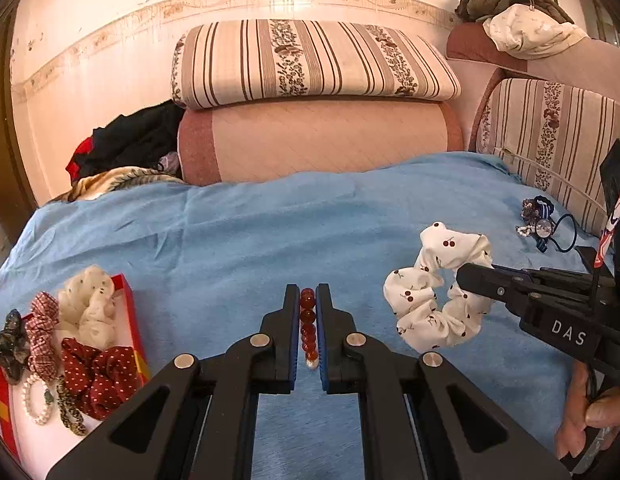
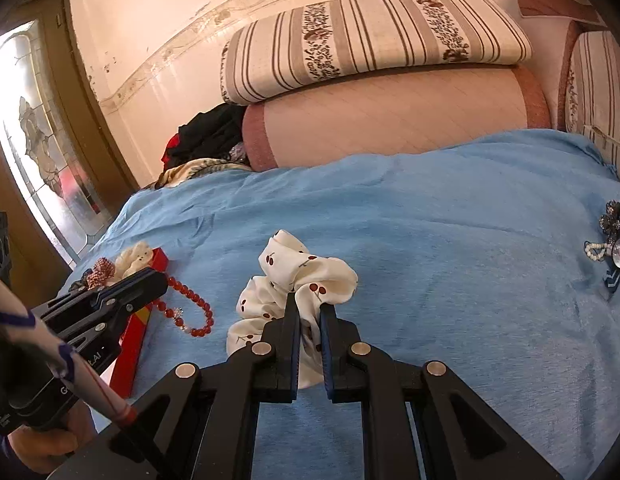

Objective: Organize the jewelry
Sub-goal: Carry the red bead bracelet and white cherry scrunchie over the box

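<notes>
Your red box of hair ties sits at eight o'clock on the blue bed. Your left tool pinches red beads; your right tool pinches the white cherry hair tie.

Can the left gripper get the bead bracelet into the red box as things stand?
Probably yes. The left gripper, shut on the bead bracelet, is right beside the red box, with only blue sheet between; the right gripper is clear.
</notes>
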Tool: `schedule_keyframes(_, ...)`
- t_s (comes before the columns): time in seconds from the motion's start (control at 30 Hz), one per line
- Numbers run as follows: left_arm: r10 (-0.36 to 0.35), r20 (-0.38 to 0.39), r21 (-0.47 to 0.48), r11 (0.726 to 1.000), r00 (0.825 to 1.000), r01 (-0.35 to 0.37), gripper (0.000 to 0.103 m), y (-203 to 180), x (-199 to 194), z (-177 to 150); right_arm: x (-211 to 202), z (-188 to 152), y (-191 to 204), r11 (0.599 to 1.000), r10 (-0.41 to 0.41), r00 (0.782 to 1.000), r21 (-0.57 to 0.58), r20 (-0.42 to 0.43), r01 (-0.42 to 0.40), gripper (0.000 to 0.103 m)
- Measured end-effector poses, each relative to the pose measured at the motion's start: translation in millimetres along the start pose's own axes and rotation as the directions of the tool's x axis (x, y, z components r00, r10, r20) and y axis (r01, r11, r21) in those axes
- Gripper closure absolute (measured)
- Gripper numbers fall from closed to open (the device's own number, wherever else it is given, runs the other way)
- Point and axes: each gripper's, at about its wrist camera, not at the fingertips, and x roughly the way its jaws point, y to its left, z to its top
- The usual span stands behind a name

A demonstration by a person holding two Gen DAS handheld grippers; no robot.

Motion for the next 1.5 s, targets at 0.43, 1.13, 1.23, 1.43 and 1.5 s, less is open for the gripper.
schedule_keyframes(0.43,0.037,0.049,-0.018,0.999,0.998,-0.037,0.096,18.2,-29.1,1.3,-11.5,-4.8,22.4,0.999,-0.002,1.000,-0.042,0.024,0.003,0.093)
schedule_keyframes(1.13,0.227,0.105,-0.257,0.947,0.968,-0.194,0.096,157.3,-141.0,-37.5,-29.1,-23.1,146.2,0.986,0.145,0.989,-0.079,0.009,-0.144,0.093)
schedule_keyframes(1.23,0.267,0.066,-0.318,0.919,0.961,-0.234,0.095,191.2,-147.5,-59.7,-26.0,-25.0,172.0,0.978,0.175,0.985,-0.117,-0.002,-0.174,0.093)
schedule_keyframes(1.43,0.316,0.020,-0.404,0.871,0.949,-0.281,0.096,241.4,-154.7,-85.8,-7.7,-32.0,218.5,0.957,0.231,0.971,-0.166,-0.053,-0.237,0.093)
schedule_keyframes(1.5,0.314,-0.003,-0.427,0.858,0.950,-0.285,0.096,254.1,-150.9,-91.4,0.4,-35.7,232.5,0.950,0.248,0.966,-0.178,-0.074,-0.258,0.093)
